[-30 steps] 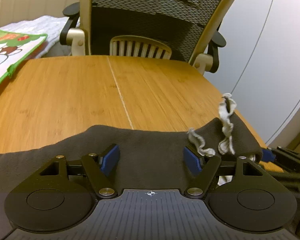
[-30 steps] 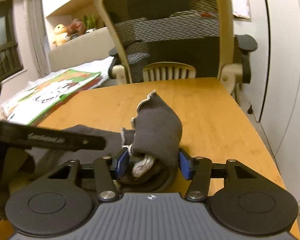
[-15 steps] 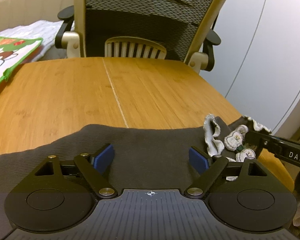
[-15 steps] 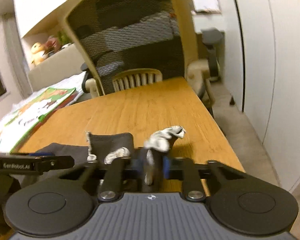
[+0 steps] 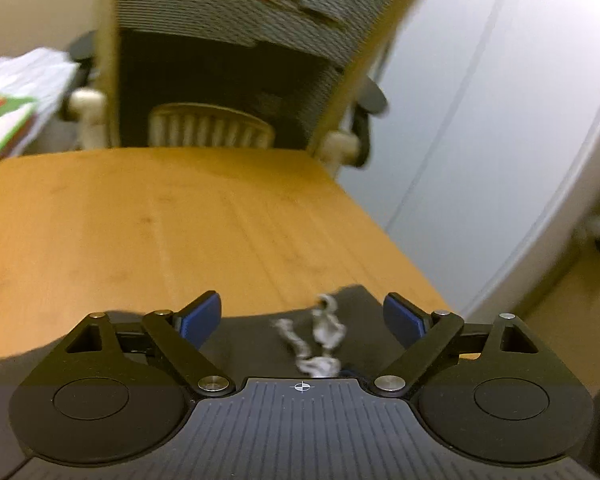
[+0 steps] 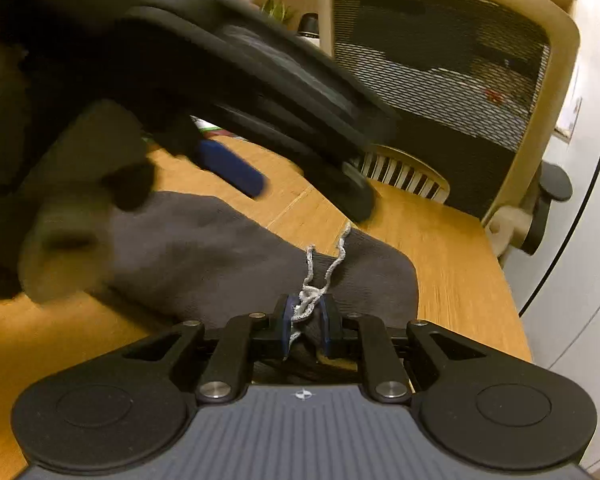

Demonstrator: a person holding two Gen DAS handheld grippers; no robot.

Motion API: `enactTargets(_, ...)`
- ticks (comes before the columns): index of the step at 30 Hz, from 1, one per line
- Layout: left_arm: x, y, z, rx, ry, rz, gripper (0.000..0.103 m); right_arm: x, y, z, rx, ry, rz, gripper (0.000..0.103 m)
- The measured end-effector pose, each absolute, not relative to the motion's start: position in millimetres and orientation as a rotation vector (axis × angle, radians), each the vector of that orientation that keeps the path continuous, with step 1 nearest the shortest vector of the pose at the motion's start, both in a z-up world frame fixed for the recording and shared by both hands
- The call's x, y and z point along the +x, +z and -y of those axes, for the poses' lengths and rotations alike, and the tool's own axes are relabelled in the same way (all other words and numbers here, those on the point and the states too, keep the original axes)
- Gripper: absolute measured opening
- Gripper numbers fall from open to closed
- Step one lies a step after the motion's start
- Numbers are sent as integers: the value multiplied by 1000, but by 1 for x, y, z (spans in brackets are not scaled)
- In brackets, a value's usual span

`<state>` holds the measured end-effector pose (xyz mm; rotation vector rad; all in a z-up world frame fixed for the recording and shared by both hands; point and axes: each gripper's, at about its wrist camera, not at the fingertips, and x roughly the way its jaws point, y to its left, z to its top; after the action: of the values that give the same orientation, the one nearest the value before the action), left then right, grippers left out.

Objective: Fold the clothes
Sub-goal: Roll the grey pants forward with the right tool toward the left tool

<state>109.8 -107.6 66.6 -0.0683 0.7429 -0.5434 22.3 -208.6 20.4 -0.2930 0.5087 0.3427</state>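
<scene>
A dark grey garment lies on the wooden table near its front right corner. Its frayed white edge runs into my right gripper, which is shut on that edge and the cloth under it. My left gripper hovers above the garment. Its jaws are opening, and the blue pads stand wide apart without pressing anything. The white edge lies between and below them. In the right wrist view the left gripper's blue fingertip hangs over the cloth at upper left.
A mesh-backed office chair stands at the table's far side. A green-edged picture cloth lies on white bedding to the left. White cabinet doors rise past the table's right edge. Bare wood stretches beyond the garment.
My right gripper closed on the frayed edge and rolled as it shifted. My left gripper widened, rose off the garment and swung right, so less cloth shows beneath it.
</scene>
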Motion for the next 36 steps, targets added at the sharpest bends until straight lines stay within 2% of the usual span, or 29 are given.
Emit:
enactTargets(3, 118, 47, 125, 16, -509, -790, 89, 24, 22, 217, -267, 353, -517, 15)
enactTargets(9, 121, 31, 121, 15, -505, -812, 91, 13, 38, 262, -63, 430, -546, 38)
enactTargets(14, 119, 27, 118, 7, -508, -805, 91, 22, 37, 311, 246, 342, -593, 38)
enactTargets(17, 119, 26, 117, 4, -508, -803, 91, 36, 27, 319, 345, 257, -617, 43)
enactTargets(19, 119, 26, 117, 1, -508, -803, 91, 43, 19, 320, 409, 255, -629, 53)
enactTargets(21, 119, 26, 116, -6, -508, -802, 91, 51, 10, 320, 466, 260, -648, 54)
enactTargets(23, 120, 27, 112, -27, -505, -803, 86, 57, 10, 309, 423, 263, -655, 48)
enactTargets(24, 120, 28, 107, -50, -499, -806, 86, 61, 10, 304, 400, 264, -658, 42)
enactTargets(27, 120, 34, 87, -131, -468, -816, 84, 62, 16, 280, 262, 258, -643, 37)
enactTargets(30, 115, 46, 71, -141, -428, -780, 82, 43, 28, 236, -58, 238, -556, 37)
enactTargets(35, 106, 68, 58, -192, -468, -759, 62, 9, 21, 168, -573, 233, -393, 37)
enactTargets(36, 105, 69, 59, -198, -486, -763, 62, 4, 17, 160, -635, 242, -374, 37)
